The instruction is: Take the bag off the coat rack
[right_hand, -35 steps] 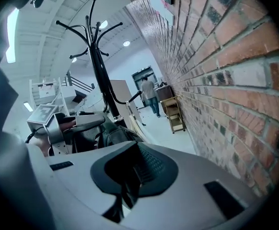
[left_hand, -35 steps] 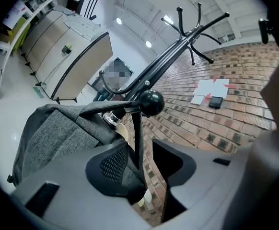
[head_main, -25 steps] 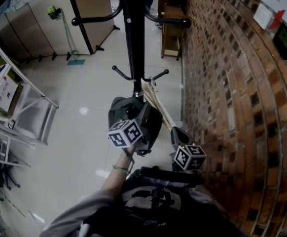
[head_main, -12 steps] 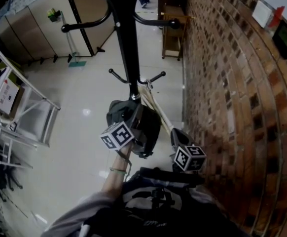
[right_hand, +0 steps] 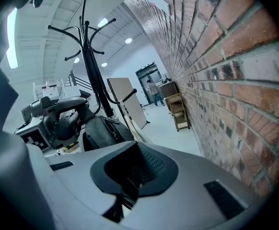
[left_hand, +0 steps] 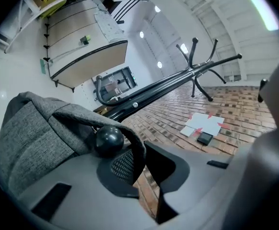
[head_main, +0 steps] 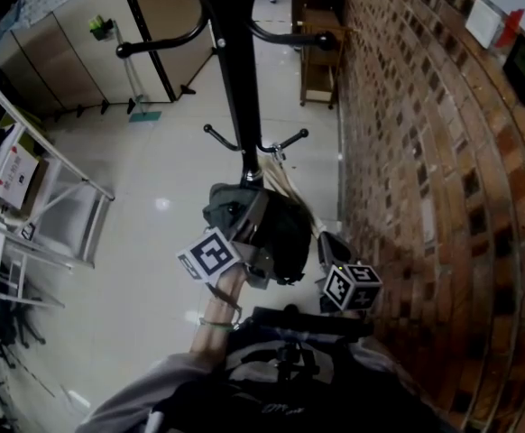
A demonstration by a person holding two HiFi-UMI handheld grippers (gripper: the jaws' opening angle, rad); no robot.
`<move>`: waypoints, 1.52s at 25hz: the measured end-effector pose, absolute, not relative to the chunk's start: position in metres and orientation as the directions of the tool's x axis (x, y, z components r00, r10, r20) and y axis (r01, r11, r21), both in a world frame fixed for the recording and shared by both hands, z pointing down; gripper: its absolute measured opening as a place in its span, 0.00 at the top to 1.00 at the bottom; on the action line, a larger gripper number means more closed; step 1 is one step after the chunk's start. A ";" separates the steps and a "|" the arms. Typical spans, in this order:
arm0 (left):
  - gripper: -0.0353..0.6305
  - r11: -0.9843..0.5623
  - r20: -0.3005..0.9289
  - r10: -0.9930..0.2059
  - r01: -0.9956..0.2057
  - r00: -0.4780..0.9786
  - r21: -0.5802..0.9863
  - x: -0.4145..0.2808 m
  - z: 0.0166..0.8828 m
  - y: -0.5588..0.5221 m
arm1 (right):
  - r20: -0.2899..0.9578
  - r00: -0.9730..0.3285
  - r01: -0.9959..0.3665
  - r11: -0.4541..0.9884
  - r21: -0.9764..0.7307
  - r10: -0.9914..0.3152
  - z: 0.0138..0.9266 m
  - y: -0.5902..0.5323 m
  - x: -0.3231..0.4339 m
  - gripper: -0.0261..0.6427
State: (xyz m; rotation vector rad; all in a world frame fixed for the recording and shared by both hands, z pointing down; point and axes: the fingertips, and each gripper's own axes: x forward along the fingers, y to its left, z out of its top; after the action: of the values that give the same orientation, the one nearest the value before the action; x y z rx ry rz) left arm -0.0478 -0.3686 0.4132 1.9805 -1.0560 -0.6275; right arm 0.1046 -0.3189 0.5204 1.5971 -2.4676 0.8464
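Observation:
A dark grey bag [head_main: 285, 233] hangs low on the black coat rack [head_main: 235, 79]. My left gripper [head_main: 252, 216] is at the bag's top. In the left gripper view the bag's grey fabric [left_hand: 29, 143] spreads to the left, and its strap [left_hand: 106, 121] loops over the hook's black ball end [left_hand: 109, 140] and runs down between the jaws. The left gripper [left_hand: 139, 166] is closing, its pads pinching that strap. My right gripper [head_main: 330, 246] hangs beside the bag near the wall. In its own view the right gripper [right_hand: 132, 176] is shut on nothing, with the bag [right_hand: 101, 133] to its left.
A brick wall [head_main: 425, 152] runs along the right, close to the rack. A small wooden shelf [head_main: 317, 52] stands against it farther off. Pale slats [head_main: 285, 188] lean at the rack. A metal frame [head_main: 55, 197] and folding screens [head_main: 82, 52] are at the left.
The left gripper's jaws have closed around the bag's strap. The left gripper has tilted, and the bag has shifted slightly to the right. The right gripper has stayed put.

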 end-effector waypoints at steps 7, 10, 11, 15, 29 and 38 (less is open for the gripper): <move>0.89 -0.429 -0.073 -0.796 -0.476 0.600 0.768 -0.042 0.392 -0.347 | 0.355 -0.427 -0.873 0.277 -0.402 -0.832 0.519 -0.314 0.106 0.96; 0.89 -0.442 -0.071 -0.781 -0.469 0.620 0.765 -0.046 0.392 -0.337 | 0.351 -0.406 -0.877 0.252 -0.410 -0.843 0.519 -0.310 0.110 0.96; 0.89 -0.447 -0.073 -0.776 -0.465 0.626 0.764 -0.047 0.392 -0.334 | 0.352 -0.395 -0.880 0.239 -0.410 -0.848 0.518 -0.309 0.111 0.96; 0.89 -0.469 -0.095 -0.759 -0.440 0.644 0.766 -0.054 0.391 -0.319 | 0.341 -0.361 -0.886 0.205 -0.416 -0.868 0.517 -0.303 0.115 0.96; 0.89 -0.374 -0.005 -0.776 -0.454 0.630 0.808 -0.124 0.432 -0.269 | 0.356 -0.329 -0.881 0.149 -0.448 -0.875 0.529 -0.250 0.074 0.96; 0.89 -0.344 0.074 -0.761 -0.498 0.644 0.796 -0.136 0.464 -0.243 | 0.352 -0.370 -0.877 0.198 -0.438 -0.860 0.523 -0.222 0.042 0.96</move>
State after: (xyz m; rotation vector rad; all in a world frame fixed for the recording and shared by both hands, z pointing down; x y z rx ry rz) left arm -0.1356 -0.2425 0.4640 2.0183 -0.9814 -0.3954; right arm 0.0416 -0.2224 0.5233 1.7460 -2.4086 0.9141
